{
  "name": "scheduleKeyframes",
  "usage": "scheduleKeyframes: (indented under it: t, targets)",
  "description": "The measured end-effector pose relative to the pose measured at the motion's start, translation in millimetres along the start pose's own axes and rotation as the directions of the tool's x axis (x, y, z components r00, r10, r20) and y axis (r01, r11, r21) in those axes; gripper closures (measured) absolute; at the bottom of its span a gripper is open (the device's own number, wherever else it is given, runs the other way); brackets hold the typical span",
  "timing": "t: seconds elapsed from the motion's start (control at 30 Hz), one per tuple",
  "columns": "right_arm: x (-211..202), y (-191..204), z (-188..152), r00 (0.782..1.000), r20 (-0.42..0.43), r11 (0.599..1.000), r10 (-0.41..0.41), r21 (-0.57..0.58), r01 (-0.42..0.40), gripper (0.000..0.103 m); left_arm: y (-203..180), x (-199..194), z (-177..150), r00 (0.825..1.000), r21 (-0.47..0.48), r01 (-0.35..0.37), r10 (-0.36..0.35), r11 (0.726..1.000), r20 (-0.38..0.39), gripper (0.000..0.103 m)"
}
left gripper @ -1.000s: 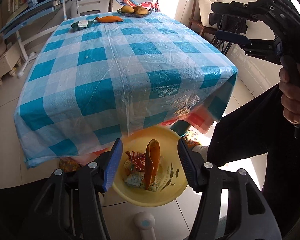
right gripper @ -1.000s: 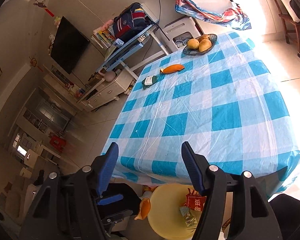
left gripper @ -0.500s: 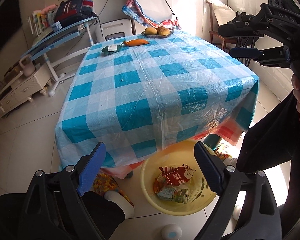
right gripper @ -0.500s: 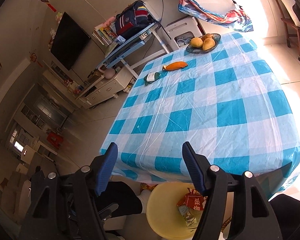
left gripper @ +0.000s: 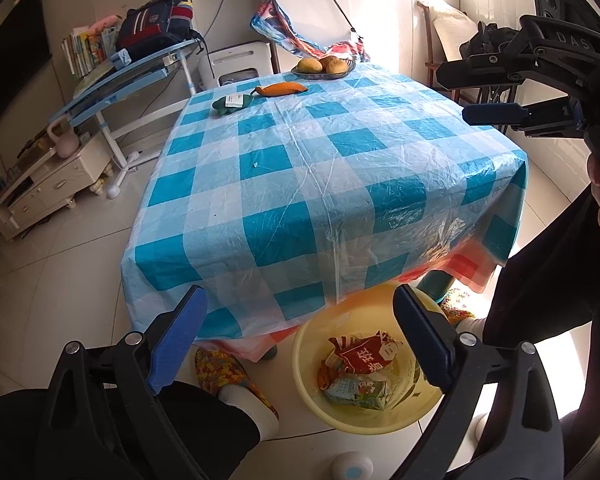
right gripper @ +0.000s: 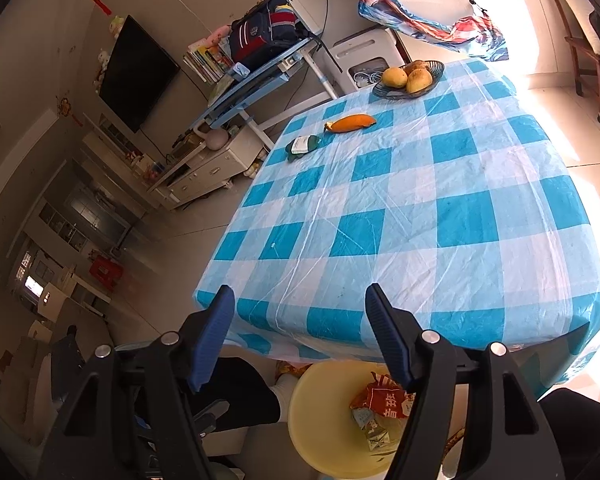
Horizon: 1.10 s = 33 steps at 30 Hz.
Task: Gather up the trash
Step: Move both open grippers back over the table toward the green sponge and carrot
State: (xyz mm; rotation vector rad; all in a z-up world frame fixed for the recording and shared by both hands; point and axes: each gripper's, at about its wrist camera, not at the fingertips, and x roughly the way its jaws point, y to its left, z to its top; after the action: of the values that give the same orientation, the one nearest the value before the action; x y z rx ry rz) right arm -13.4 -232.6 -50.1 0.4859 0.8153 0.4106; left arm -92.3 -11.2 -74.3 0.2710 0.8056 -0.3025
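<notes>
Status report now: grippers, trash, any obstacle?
Left gripper opening, empty. Right gripper open, empty. Orange peel and green wrapper on table's far end. Path clear.

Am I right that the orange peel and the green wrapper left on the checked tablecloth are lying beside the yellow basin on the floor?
Not quite. The orange peel and green wrapper lie at the far end of the tablecloth, near the fruit bowl; the yellow basin sits on the floor at the near edge, as the right wrist view shows.
</notes>
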Motion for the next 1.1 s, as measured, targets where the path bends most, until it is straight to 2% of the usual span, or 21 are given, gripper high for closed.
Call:
scheduleKeyframes:
  t: [0.47, 0.6, 0.73, 0.87, 1.1]
  targets:
    - [3, 6, -4, 0.999, -0.008, 0.998, -0.049, -0.047, 0.049, 0.034, 3, 2, 0, 1.0, -0.008, -0.021, 0.021, 1.0, -0.004, 0.008]
    - [4, 10, -4, 0.998, -0.009, 0.996, -0.06, -0.068, 0.06, 0.032, 12, 1, 4, 1.0, -0.055, 0.003, -0.003, 0.998, 0.002, 0.008]
    - [7, 18, -2, 0.997, 0.003, 0.988, -0.079, -0.134, 0.078, 0.031, 28, -2, 21, 1.0, -0.105, 0.012, -0.01, 0.994, 0.022, 0.007]
    - [20, 11, -1, 0.996, 0.0, 0.987, -0.09, -0.134, 0.089, 0.03, 45, 0, 45, 0.999, -0.127, 0.014, -0.008, 0.992, 0.041, 0.007]
    - [43, 17, 11, 0.994, -0.025, 0.975, -0.11, -0.194, 0.103, 0.03, 83, 36, 91, 0.999, -0.198, 0.006, 0.001, 0.98, 0.033, 0.007]
